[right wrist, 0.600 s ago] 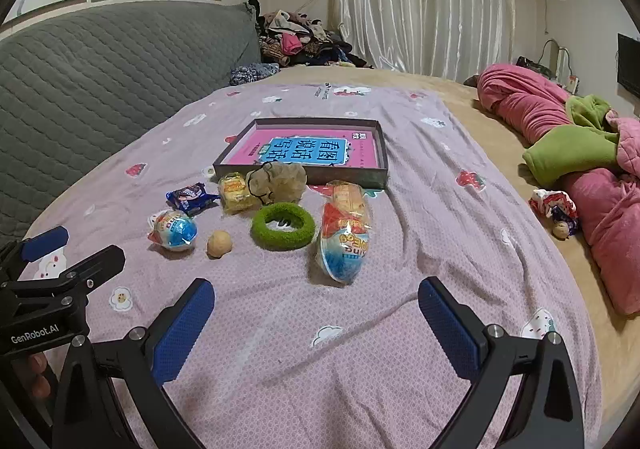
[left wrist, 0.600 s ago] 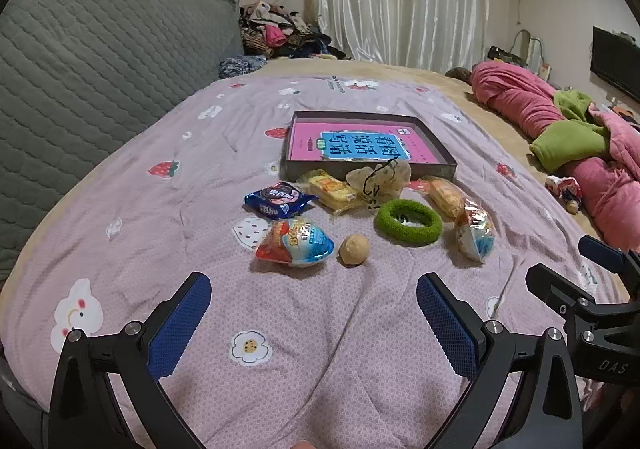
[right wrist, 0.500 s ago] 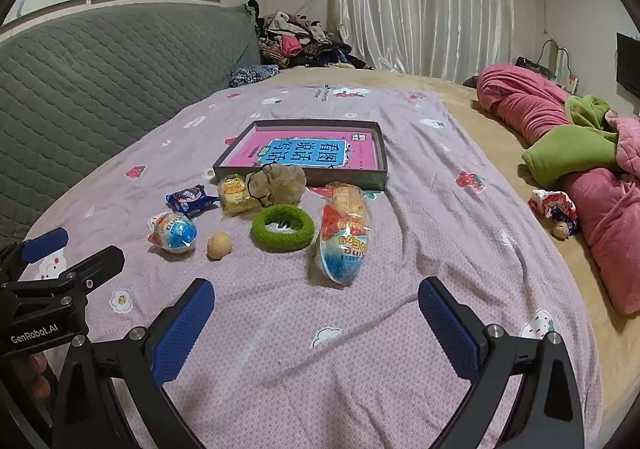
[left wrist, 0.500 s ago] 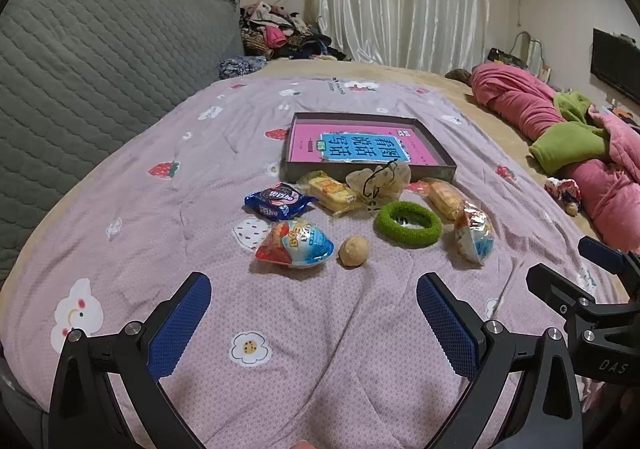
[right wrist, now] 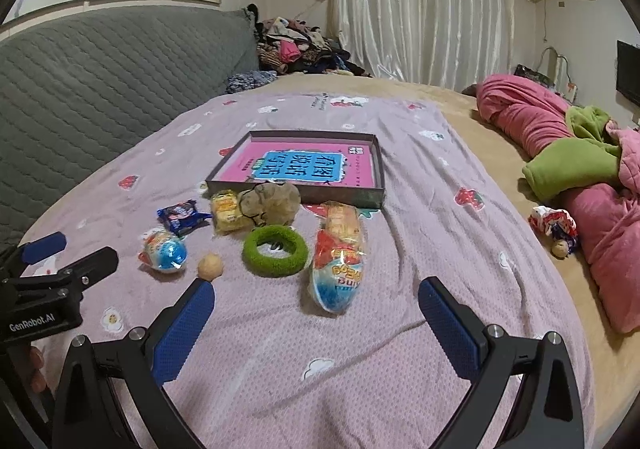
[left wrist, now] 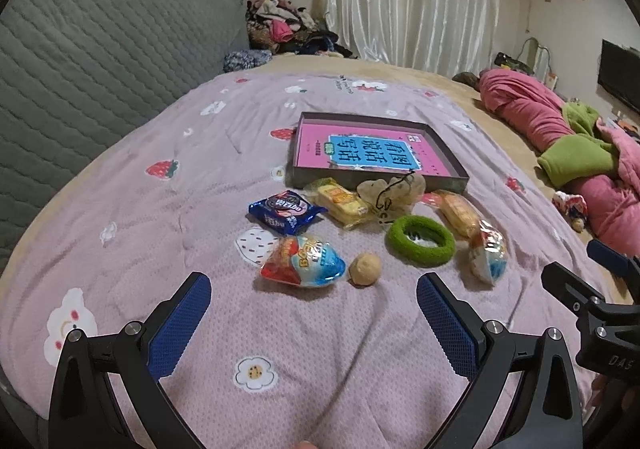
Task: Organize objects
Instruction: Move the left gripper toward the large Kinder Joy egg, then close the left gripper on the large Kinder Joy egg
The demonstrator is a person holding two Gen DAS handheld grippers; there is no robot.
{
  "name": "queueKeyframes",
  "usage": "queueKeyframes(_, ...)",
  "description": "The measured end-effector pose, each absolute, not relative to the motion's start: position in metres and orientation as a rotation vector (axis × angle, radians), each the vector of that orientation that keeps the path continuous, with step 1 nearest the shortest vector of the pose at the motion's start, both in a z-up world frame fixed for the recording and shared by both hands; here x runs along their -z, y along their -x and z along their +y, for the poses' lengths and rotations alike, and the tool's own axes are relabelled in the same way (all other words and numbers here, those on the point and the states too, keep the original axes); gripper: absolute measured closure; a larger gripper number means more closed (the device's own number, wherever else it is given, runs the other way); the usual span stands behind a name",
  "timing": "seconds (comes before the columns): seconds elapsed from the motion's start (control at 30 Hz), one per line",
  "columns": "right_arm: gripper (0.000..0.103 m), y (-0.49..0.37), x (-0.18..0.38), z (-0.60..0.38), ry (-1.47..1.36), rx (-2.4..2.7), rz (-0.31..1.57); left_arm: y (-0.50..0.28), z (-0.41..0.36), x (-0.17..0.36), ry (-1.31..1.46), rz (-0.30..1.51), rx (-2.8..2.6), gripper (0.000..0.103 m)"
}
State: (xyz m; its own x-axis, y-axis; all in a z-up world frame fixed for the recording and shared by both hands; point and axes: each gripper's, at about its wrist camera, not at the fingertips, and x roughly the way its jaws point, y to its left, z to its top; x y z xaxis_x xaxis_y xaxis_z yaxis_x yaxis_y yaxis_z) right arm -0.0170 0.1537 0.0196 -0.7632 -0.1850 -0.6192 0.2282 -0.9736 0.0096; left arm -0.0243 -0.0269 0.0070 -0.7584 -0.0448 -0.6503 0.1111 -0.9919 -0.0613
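On a bed (left wrist: pixel 120 209) spread in lilac, a row of small items is seen awaiting sorting, with a shallow box (left wrist: pixel 448 165) lying beyond them at twelve o'clock. Both tools are held wide, nothing between the pads, tilted down toward the spread.

From the left tool (left wrist: pixel 312 325), the egg-shaped snack pack (left wrist: pixel 304 263) lies just ahead at twelve o'clock, its long axis running roughly nine to three, with a small tan ball (left wrist: pixel 365 268) just beside it at one o'clock.

From the right tool (right wrist: pixel 316 325), a second egg-shaped pack (right wrist: pixel 338 277) lies at twelve o'clock, its long axis running twelve to six, in line with the fingers; a green ring (right wrist: pixel 275 250) sits at eleven o'clock.

Each pack is judged nearer its own tool, both well short of the pads, and no item has yet been placed in the box.
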Motion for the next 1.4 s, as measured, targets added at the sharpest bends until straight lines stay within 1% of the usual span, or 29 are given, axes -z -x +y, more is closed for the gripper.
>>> queueKeyframes(0.17, 0.000, 0.032, -0.011, 0.159, -0.976, 2.765, 0.026, 0.041, -0.033, 0.003, -1.091, 0.159, 2.849, 0.001)
queueKeyframes(0.27, 0.000, 0.042, -0.004, 0.159, -0.997, 2.772, 0.047, 0.055, -0.036, 0.012, -1.112, 0.155, 2.826, 0.001)
queueKeyframes(0.43, 0.000, 0.057, 0.011, 0.156, -1.035, 2.793, 0.111, 0.080, -0.040, 0.030, -1.187, 0.201, 2.767, 0.001)
queueKeyframes(0.67, 0.000, 0.076, 0.039, 0.149, -1.133, 2.741, 0.125, 0.110, -0.045, 0.064, -1.302, 0.226, 2.703, 0.001)
queueKeyframes(0.87, 0.000, 0.090, 0.049, 0.155, -1.169, 2.755, 0.047, 0.124, -0.054, 0.077, -1.348, 0.337, 2.699, 0.001)
queueKeyframes(1.1, 0.001, 0.107, 0.060, 0.158, -1.225, 2.763, 0.036, 0.137, -0.059, 0.084, -1.378, 0.393, 2.689, 0.001)
queueKeyframes(1.17, 0.007, 0.112, 0.064, 0.156, -1.245, 2.765, 0.048, 0.140, -0.060, 0.087, -1.389, 0.393, 2.682, 0.001)
queueKeyframes(1.2, 0.010, 0.114, 0.066, 0.155, -1.256, 2.763, 0.055, 0.141, -0.061, 0.088, -1.387, 0.392, 2.675, 0.001)
queueKeyframes(1.23, 0.017, 0.115, 0.067, 0.154, -1.263, 2.762, 0.058, 0.140, -0.063, 0.089, -1.387, 0.395, 2.675, 0.001)
queueKeyframes(1.27, 0.019, 0.116, 0.068, 0.153, -1.257, 2.757, 0.058, 0.141, -0.062, 0.091, -1.390, 0.390, 2.677, 0.002)
queueKeyframes(1.33, 0.028, 0.118, 0.071, 0.151, -1.273, 2.746, 0.072, 0.140, -0.062, 0.091, -1.381, 0.384, 2.681, 0.006)
queueKeyframes(1.37, 0.030, 0.119, 0.072, 0.150, -1.272, 2.738, 0.077, 0.141, -0.062, 0.091, -1.379, 0.383, 2.682, 0.009)
queueKeyframes(1.4, 0.036, 0.119, 0.074, 0.150, -1.273, 2.729, 0.075, 0.141, -0.063, 0.091, -1.379, 0.385, 2.683, 0.013)
